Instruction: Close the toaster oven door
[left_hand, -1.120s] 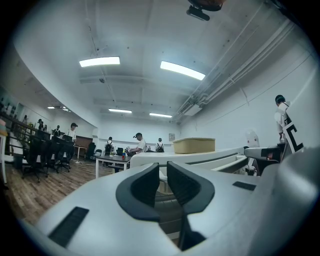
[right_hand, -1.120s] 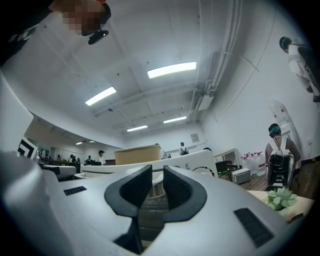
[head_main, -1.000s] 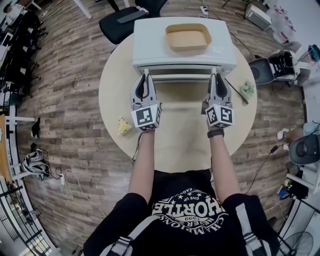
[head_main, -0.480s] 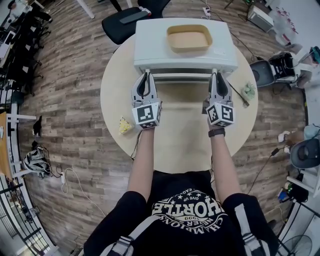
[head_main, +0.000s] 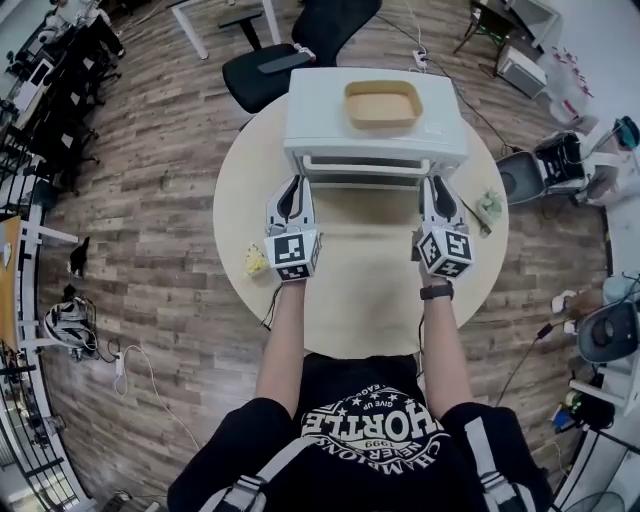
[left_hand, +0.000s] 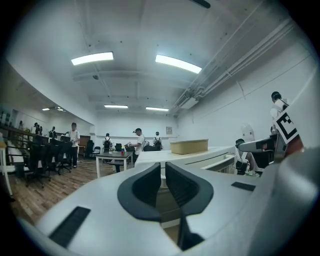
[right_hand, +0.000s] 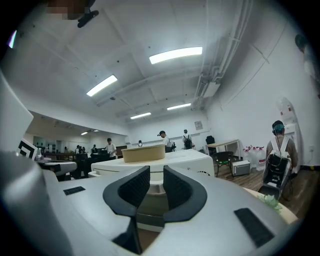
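Overhead, I found the boxy white toaster oven (head_main: 320, 110) standing far on the round beige table (head_main: 365, 280), its door handle bar (head_main: 365, 172) lying crosswise, just ahead of the left gripper (head_main: 292, 185) and right gripper (head_main: 433, 183) equally, gripped by neither. Left gripper view: jaws had just narrowed, nearly together, nothing between. Right gripper view: jaws had just widened, empty, oven front straight ahead.

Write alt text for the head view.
White toaster oven with a tan tray on top sits on a round table. Left claw, just narrowing, and right claw, just widening, point at its door handle ends, both empty.
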